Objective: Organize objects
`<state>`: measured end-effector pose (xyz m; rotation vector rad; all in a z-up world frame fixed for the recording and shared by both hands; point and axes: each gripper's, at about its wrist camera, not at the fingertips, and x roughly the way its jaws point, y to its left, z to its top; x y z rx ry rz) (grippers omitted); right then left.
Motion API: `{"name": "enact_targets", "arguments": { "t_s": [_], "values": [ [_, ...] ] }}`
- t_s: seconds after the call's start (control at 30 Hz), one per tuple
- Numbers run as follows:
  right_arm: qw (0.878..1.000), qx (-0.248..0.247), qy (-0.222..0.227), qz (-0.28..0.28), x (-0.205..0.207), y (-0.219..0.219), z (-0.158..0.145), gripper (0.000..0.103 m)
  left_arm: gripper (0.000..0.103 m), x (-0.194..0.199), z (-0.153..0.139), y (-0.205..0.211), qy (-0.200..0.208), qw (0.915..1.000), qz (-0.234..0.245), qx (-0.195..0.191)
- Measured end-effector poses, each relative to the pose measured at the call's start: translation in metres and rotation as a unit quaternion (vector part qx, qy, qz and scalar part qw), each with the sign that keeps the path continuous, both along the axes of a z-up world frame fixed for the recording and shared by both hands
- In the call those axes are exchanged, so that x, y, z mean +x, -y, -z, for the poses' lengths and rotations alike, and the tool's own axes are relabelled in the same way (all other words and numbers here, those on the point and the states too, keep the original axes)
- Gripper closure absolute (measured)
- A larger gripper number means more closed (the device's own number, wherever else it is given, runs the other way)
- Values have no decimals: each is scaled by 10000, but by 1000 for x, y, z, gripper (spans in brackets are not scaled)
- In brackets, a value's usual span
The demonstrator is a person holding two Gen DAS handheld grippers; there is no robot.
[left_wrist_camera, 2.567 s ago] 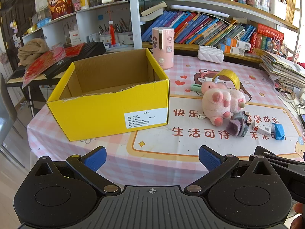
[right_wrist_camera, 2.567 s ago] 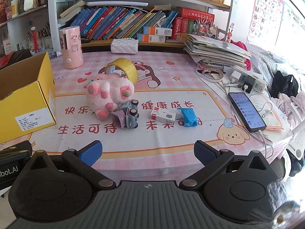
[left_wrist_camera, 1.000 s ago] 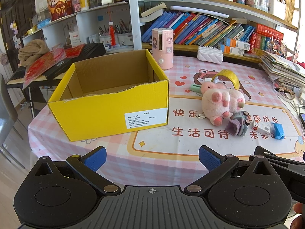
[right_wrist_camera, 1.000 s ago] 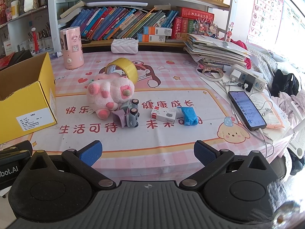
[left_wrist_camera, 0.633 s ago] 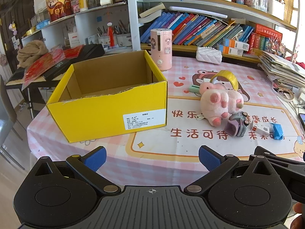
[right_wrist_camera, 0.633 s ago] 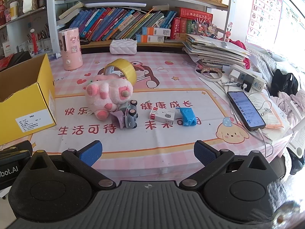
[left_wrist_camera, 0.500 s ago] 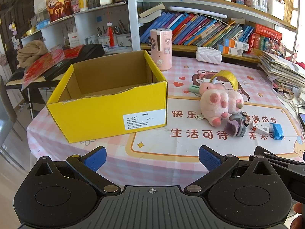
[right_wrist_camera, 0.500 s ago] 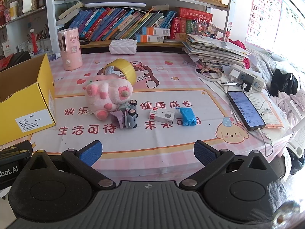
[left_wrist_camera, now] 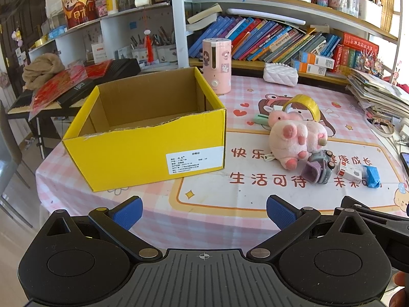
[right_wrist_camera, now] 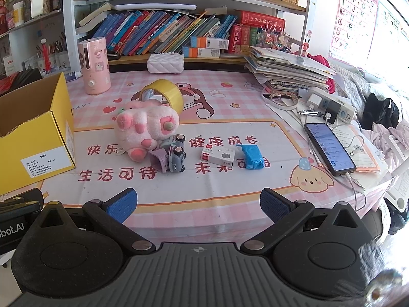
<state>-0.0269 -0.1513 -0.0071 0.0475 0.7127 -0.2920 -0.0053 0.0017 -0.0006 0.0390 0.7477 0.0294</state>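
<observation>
An open, empty yellow cardboard box (left_wrist_camera: 143, 151) stands on the left of the table; it also shows in the right wrist view (right_wrist_camera: 33, 138). To its right lie a pink plush pig (left_wrist_camera: 294, 138) (right_wrist_camera: 145, 128), a yellow tape roll (left_wrist_camera: 304, 105) (right_wrist_camera: 163, 94), a grey toy truck (left_wrist_camera: 318, 170) (right_wrist_camera: 171, 157), a small white box (left_wrist_camera: 349, 172) (right_wrist_camera: 217, 156) and a blue packet (left_wrist_camera: 372, 176) (right_wrist_camera: 251, 156). My left gripper (left_wrist_camera: 203, 213) is open and empty, near the table's front edge before the box. My right gripper (right_wrist_camera: 196, 204) is open and empty, before the toys.
A pink cylinder appliance (right_wrist_camera: 94, 66) and a white quilted pouch (right_wrist_camera: 166, 62) stand at the back. A phone (right_wrist_camera: 328, 148), a power strip (right_wrist_camera: 329, 103) with cables and a paper stack (right_wrist_camera: 286, 69) lie at the right. Bookshelves (right_wrist_camera: 179, 33) stand behind.
Both views have shifted only slightly; the objects on the table have not moved. Both grippers stay open and empty.
</observation>
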Motion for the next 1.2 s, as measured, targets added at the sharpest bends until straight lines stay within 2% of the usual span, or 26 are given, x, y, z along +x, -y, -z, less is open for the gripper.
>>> {"name": "enact_targets", "arguments": {
  "t_s": [1.2],
  "values": [
    [10000, -2, -56, 21, 1, 0, 3, 0, 0, 7, 3, 3, -62, 10000, 41, -36]
  ]
}}
